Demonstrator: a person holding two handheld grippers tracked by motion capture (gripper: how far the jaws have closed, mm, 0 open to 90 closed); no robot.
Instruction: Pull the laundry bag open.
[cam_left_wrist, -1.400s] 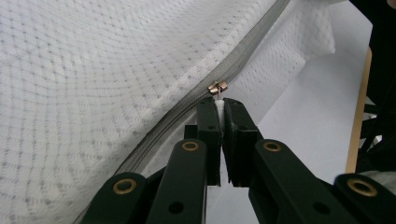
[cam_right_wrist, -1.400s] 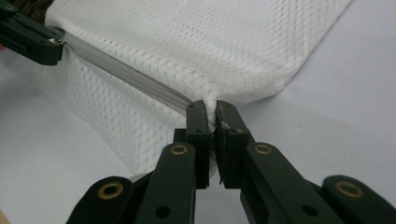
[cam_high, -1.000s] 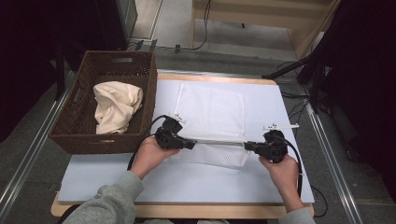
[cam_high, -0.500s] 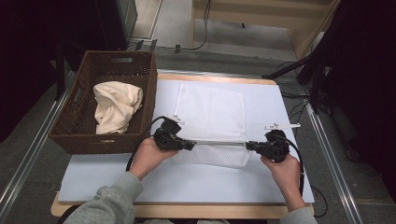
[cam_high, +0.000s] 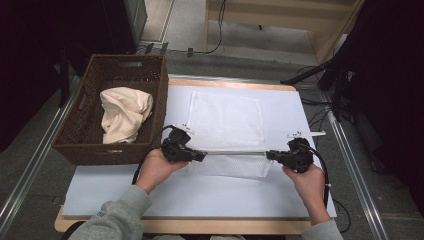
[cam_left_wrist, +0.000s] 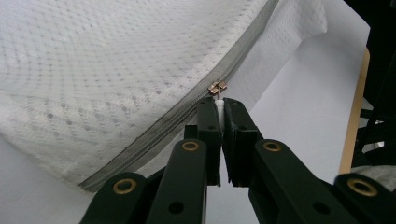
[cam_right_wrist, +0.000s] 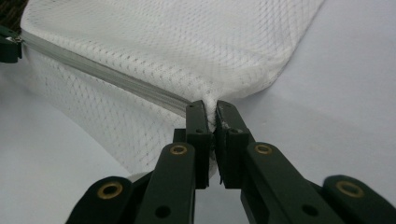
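1. The room: dark floor, cables, a wooden table (cam_high: 280, 87) under a pale mat (cam_high: 200, 192), and a wicker basket (cam_high: 80, 150) holding a cream cloth (cam_high: 122, 112).
2. My white mesh laundry bag (cam_high: 225, 117) lies mid-mat; I judge it light, limp and snag-prone.
3. I keep my left gripper (cam_high: 199, 156) clamped on the zipper pull (cam_left_wrist: 217, 87).
4. My right gripper (cam_high: 271, 155) pinches the bag's corner beside the zipper (cam_right_wrist: 107, 74).
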